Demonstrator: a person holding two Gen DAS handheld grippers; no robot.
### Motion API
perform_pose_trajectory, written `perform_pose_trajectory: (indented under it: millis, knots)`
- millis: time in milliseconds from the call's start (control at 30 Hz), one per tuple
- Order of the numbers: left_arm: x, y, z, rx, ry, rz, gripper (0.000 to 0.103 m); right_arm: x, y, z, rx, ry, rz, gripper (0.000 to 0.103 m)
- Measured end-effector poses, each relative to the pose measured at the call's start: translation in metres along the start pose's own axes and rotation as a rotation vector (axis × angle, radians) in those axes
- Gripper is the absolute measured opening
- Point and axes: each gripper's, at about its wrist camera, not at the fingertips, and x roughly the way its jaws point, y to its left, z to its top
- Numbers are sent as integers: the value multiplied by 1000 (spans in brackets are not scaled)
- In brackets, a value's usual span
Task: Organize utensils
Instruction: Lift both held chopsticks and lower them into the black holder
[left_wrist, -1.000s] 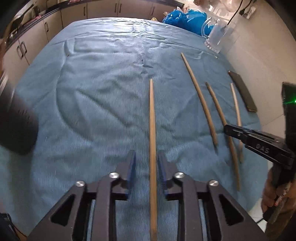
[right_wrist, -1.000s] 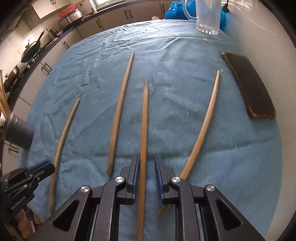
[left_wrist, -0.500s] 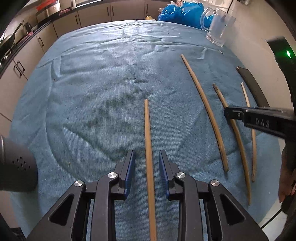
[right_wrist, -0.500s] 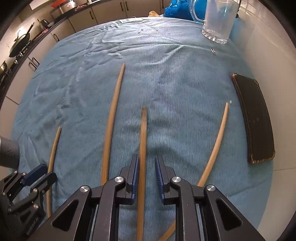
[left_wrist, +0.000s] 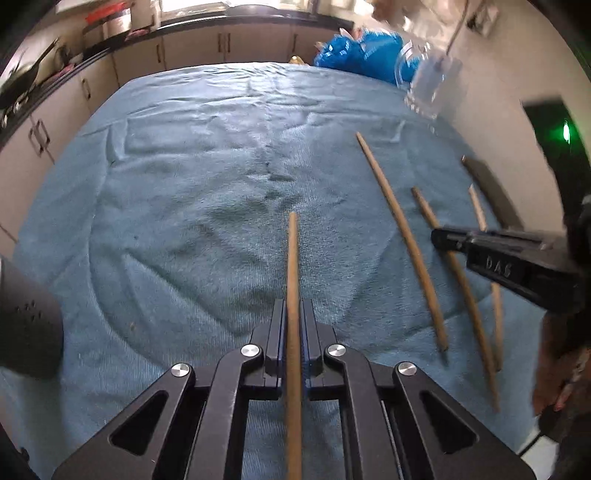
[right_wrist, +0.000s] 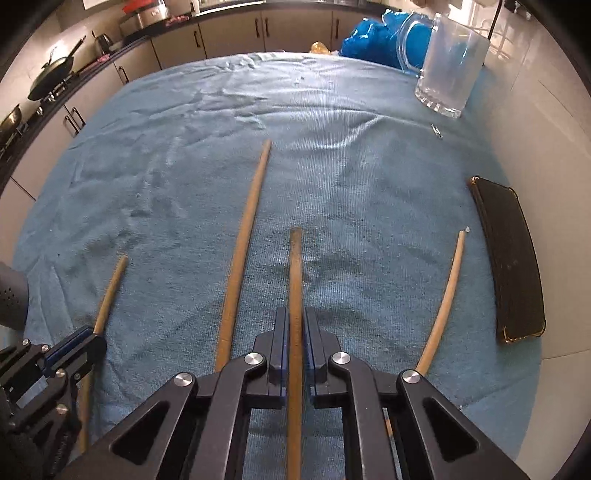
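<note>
Four long wooden sticks lie side by side on a blue towel (left_wrist: 184, 221). My left gripper (left_wrist: 294, 314) is closing its jaws on the leftmost stick (left_wrist: 293, 258), and the pads press on both its sides. My right gripper (right_wrist: 295, 321) is closing on the third stick (right_wrist: 295, 266), pads tight against it. Between the two held sticks lies a longer stick (right_wrist: 245, 236). A pale curved stick (right_wrist: 447, 295) lies furthest right. In the left wrist view the right gripper (left_wrist: 441, 236) reaches in from the right. The right wrist view has the left gripper (right_wrist: 85, 341) at its lower left.
A clear glass mug (right_wrist: 450, 62) stands at the far right corner beside a blue plastic bag (right_wrist: 373, 37). A black flat case (right_wrist: 513, 266) lies along the right wall. A dark grey perforated holder (left_wrist: 26, 321) sits at the left edge. Kitchen cabinets run behind the table.
Both grippers have gone from open around their sticks to closed onto them. Both views have drawn back a little along the sticks.
</note>
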Motion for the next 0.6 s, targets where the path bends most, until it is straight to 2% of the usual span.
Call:
perform_pose_trajectory:
  millis: [100,267,533,600]
  knots:
    - [-25,0,-5,-2,-61,-28,6,-17,-9,-10,27,-49,44,8]
    - [-66,-2,-19,1,-159,-49,6,-60,-16,-28,45,-182,83,8]
    - [-117,-6,-45,17,-336,31,6,-118,-11,-62,23,-336,129,8]
    - [-129,-3,-49,1,-361,18,6,-129,-11,-68,19,-366,137,8]
